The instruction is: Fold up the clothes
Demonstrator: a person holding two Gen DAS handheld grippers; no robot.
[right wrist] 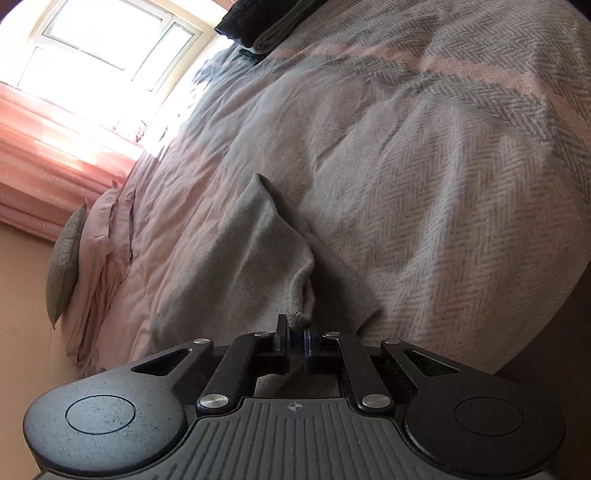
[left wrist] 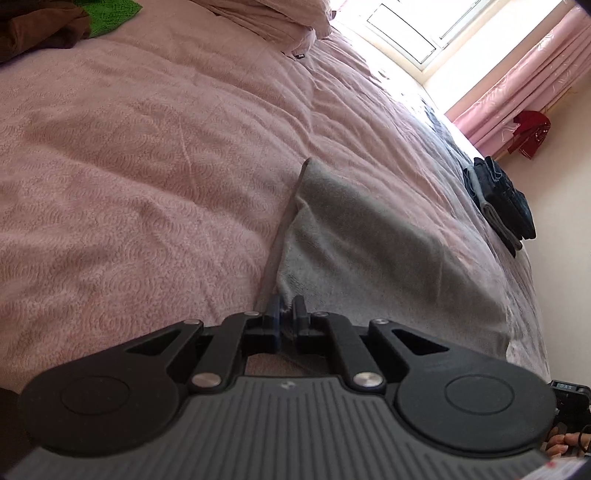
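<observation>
A grey knitted garment [left wrist: 369, 251] lies on the pink bedspread [left wrist: 147, 166] and rises toward both cameras. My left gripper [left wrist: 287, 308] is shut on its near edge, the cloth pinched between the blue pads. In the right wrist view the same grey garment [right wrist: 243, 266] stretches up from the bed, and my right gripper [right wrist: 297, 332] is shut on its ribbed hem. The part of the garment under the gripper bodies is hidden.
A stack of folded dark clothes [left wrist: 502, 199] sits at the bed's far edge, also seen as folded dark clothes [right wrist: 258, 22]. Brown and green clothes [left wrist: 55, 22] lie at the far left. Pillows [left wrist: 266, 18], a herringbone blanket [right wrist: 443, 166], a window [left wrist: 417, 26] and pink curtains [left wrist: 524, 81] surround the bed.
</observation>
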